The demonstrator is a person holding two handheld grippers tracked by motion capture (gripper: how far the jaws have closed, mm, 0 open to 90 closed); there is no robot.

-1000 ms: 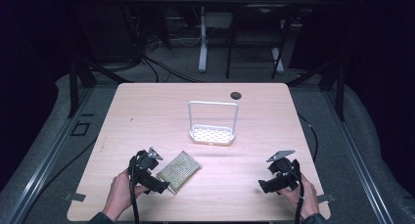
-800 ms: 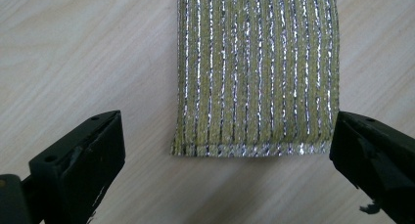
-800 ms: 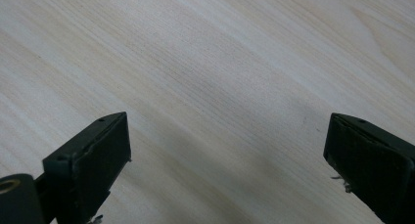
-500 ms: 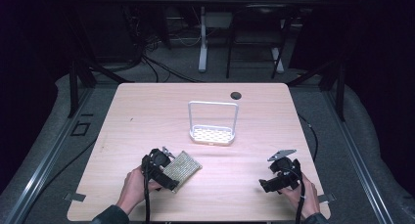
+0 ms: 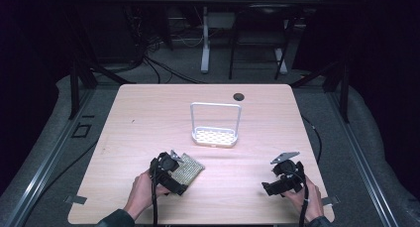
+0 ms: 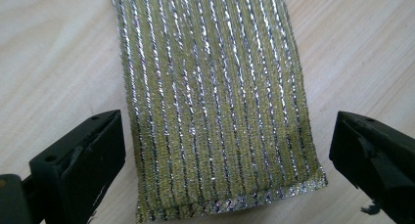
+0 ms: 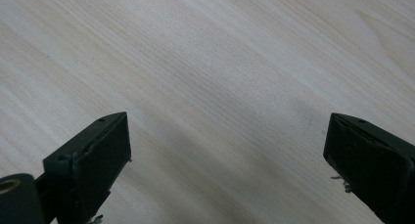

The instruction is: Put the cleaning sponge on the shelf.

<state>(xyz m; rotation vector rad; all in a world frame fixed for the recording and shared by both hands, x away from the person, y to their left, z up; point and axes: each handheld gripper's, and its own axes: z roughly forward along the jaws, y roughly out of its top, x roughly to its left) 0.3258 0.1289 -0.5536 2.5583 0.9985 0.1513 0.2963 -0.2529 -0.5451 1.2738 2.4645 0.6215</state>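
Tools (image 6: 227, 150) (image 7: 227, 153) both spread wide, left straddling glittery sponge (image 6: 215, 101), right low over bare table (image 5: 148, 113).

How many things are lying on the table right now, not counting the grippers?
2. A glittery yellow-green scouring pad lies near the front left, between the open jaws of the left gripper. A white wire-handled rack stands mid-table. The dark round spot near the far edge looks like a hole in the table.
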